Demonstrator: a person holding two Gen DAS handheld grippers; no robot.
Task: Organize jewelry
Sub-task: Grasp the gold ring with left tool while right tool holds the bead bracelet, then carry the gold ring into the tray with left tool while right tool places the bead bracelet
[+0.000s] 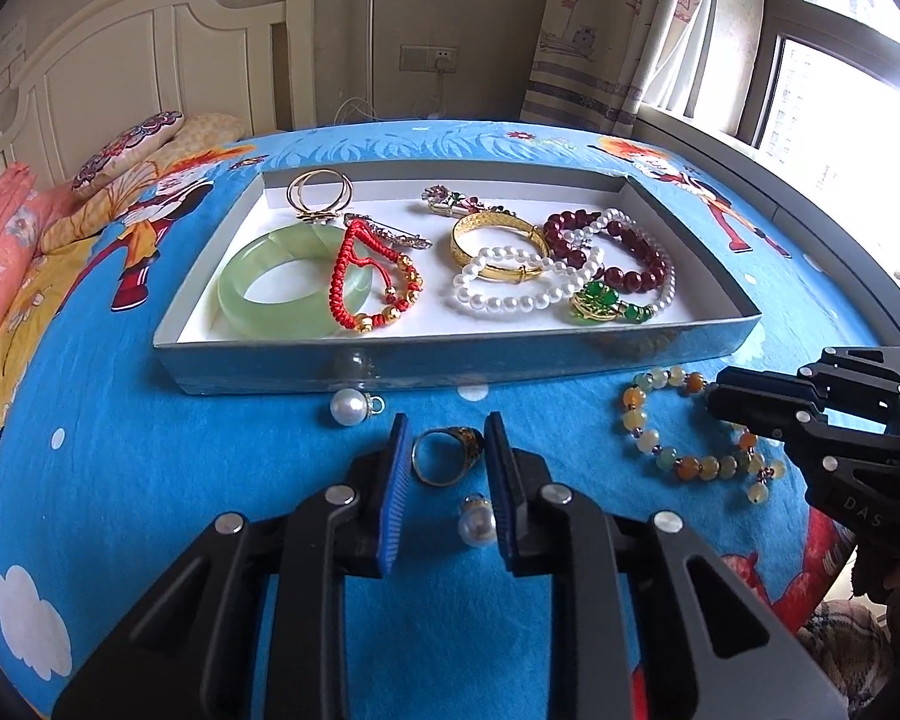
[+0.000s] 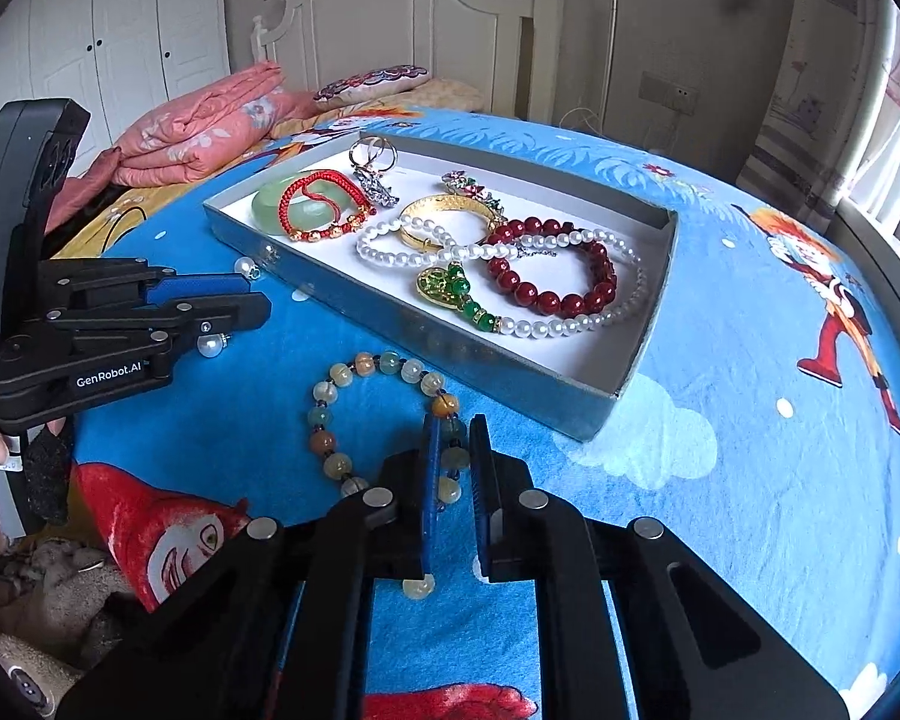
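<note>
A gold ring (image 1: pixel 447 456) lies on the blue bedspread between the blue pads of my left gripper (image 1: pixel 445 426). The right pad is at the ring's edge and a thin gap shows at the left pad, so the jaws are narrowly open. One pearl pendant (image 1: pixel 477 525) sits beside the right finger, another (image 1: pixel 348 407) lies by the tray front. My right gripper (image 2: pixel 455 420) is shut on a strand of the multicoloured bead bracelet (image 2: pixel 330 414), which still rests on the bedspread. The grey tray (image 1: pixel 450 360) holds several bracelets, bangles and brooches.
Both grippers work close together in front of the tray: the right gripper (image 1: pixel 714 402) shows at the right edge, the left gripper (image 2: pixel 264 300) at the left. Folded pink quilt (image 2: pixel 198 126), pillow and headboard lie beyond. A window is on the right.
</note>
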